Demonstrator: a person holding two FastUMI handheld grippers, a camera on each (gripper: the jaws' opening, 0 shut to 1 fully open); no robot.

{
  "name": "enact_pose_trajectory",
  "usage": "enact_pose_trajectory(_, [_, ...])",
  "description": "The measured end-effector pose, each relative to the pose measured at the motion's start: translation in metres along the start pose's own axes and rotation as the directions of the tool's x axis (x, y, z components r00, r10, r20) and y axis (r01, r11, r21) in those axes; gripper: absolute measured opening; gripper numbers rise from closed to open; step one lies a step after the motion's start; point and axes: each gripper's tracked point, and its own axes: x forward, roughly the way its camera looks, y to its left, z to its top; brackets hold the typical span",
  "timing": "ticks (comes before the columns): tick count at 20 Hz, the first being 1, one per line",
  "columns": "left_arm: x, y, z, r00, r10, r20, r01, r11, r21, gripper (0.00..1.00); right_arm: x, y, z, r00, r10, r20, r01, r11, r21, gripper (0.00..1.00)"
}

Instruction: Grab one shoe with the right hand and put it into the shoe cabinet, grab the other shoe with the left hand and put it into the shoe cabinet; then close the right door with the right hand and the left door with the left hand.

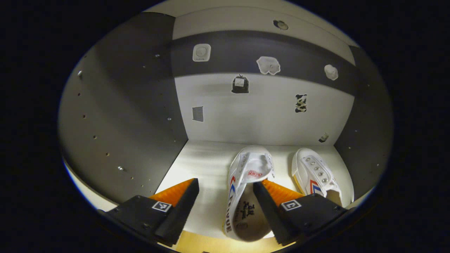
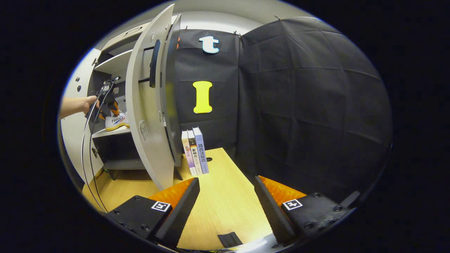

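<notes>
Two white canvas sneakers sit on the pale shelf [image 1: 204,165] inside the shoe cabinet [image 1: 119,116], toes pointing toward the back panel. The nearer sneaker [image 1: 242,189] lies between the spread fingers of the left gripper [image 1: 225,202], its heel hanging over the shelf's front edge and its insole showing; its right finger [image 1: 267,207] appears to sit at or inside the heel opening, while the left finger stands well clear of the shoe, so the jaws are wide apart and nothing is pinched between them. The second sneaker [image 1: 316,172], with metal eyelets and a red and blue stripe on its side, rests just to the right, near the dark right wall of the compartment, apart from the first. Dark side walls with rows of small holes frame the shelf, and the back panel carries several stickers and a dark band. In the right gripper view the cabinet [image 2: 105,140] stands at the far left with its right door [image 2: 147,116] swung wide open; a hand [image 2: 82,104] reaches into the compartment holding the left gripper [image 2: 107,105] over a shoe [image 2: 116,122], with cables [image 2: 88,140] trailing down. The right gripper [image 2: 226,202] hovers over the wooden table [image 2: 225,196], fingers spread and holding nothing. Three upright books [image 2: 195,151] stand on the table just beside the open door, against the black cloth wall [image 2: 309,105].
</notes>
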Motion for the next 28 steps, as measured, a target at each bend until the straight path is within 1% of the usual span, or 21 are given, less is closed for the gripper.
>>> enact_pose_trajectory(2, [-0.037,0.001,-0.001,0.998,-0.043,0.046,0.044,0.999,-0.015,0.96,0.004,0.006,0.007,1.000,0.017,0.008,-0.017,1.000,0.001,0.99])
enact_pose_trajectory(5, [-0.092,0.006,-0.012,0.987,-0.098,0.130,0.105,0.993,-0.052,0.96,0.008,0.015,0.020,0.999,0.046,0.025,-0.046,0.999,-0.004,0.99])
enact_pose_trajectory(6, [-0.109,0.006,-0.020,0.981,-0.121,0.152,0.132,0.989,-0.065,0.97,0.010,0.017,0.024,0.998,0.052,0.029,-0.052,0.999,-0.011,0.99])
enact_pose_trajectory(7, [-0.126,0.009,-0.031,0.976,-0.138,0.169,0.152,0.986,-0.073,0.95,0.010,0.021,0.027,0.998,0.060,0.020,-0.060,0.998,-0.012,0.99])
enact_pose_trajectory(9, [-0.160,0.020,-0.053,0.963,-0.144,0.227,0.166,0.983,-0.080,0.96,0.009,0.033,0.038,0.995,0.098,0.030,-0.098,0.995,-0.009,0.99])
enact_pose_trajectory(11, [-0.191,0.032,-0.078,0.946,-0.125,0.297,0.152,0.986,-0.068,0.95,0.008,0.040,0.050,0.992,0.117,0.044,-0.117,0.993,-0.002,0.99])
enact_pose_trajectory(12, [-0.205,0.041,-0.093,0.940,-0.106,0.324,0.130,0.990,-0.055,0.95,0.007,0.042,0.058,0.991,0.120,0.055,-0.120,0.993,0.001,0.99])
enact_pose_trajectory(13, [-0.216,0.048,-0.113,0.937,-0.080,0.339,0.101,0.994,-0.044,0.95,0.007,0.043,0.069,0.989,0.129,0.070,-0.130,0.992,0.007,0.99])
enact_pose_trajectory(15, [-0.236,0.063,-0.150,0.926,-0.007,0.377,0.024,0.999,-0.042,0.95,0.009,0.049,0.095,0.981,0.151,0.119,-0.153,0.988,0.006,0.99])
enact_pose_trajectory(16, [-0.243,0.066,-0.171,0.925,0.016,0.379,0.003,0.999,-0.048,0.95,0.011,0.050,0.113,0.976,0.159,0.147,-0.161,0.987,0.006,0.99])
enact_pose_trajectory(18, [-0.253,0.070,-0.209,0.937,0.030,0.349,-0.005,0.997,-0.071,0.95,0.014,0.051,0.144,0.965,0.171,0.198,-0.176,0.984,0.011,0.99])
enact_pose_trajectory(19, [-0.259,0.070,-0.224,0.941,0.021,0.337,0.006,0.997,-0.077,0.95,0.017,0.050,0.160,0.960,0.171,0.223,-0.178,0.984,0.010,1.00])
enact_pose_trajectory(20, [-0.272,0.069,-0.237,0.942,0.021,0.334,0.005,0.997,-0.077,0.95,0.020,0.048,0.174,0.955,0.166,0.244,-0.174,0.985,0.010,0.99])
enact_pose_trajectory(21, [-0.280,0.071,-0.243,0.940,0.018,0.342,0.004,0.998,-0.065,0.95,0.024,0.046,0.189,0.950,0.163,0.268,-0.173,0.985,0.011,1.00])
enact_pose_trajectory(23, [-0.289,0.067,-0.251,0.935,-0.008,0.356,0.021,0.999,-0.032,0.95,0.032,0.049,0.213,0.939,0.159,0.304,-0.170,0.985,0.011,0.98])
enact_pose_trajectory(26, [-0.294,0.056,-0.256,0.935,-0.058,0.349,0.062,0.998,0.000,0.95,0.045,0.054,0.235,0.931,0.164,0.325,-0.171,0.985,-0.008,0.98])
enact_pose_trajectory(28, [-0.294,0.046,-0.258,0.936,-0.092,0.341,0.091,0.996,0.020,0.95,0.052,0.065,0.243,0.929,0.194,0.314,-0.197,0.980,-0.023,0.98])
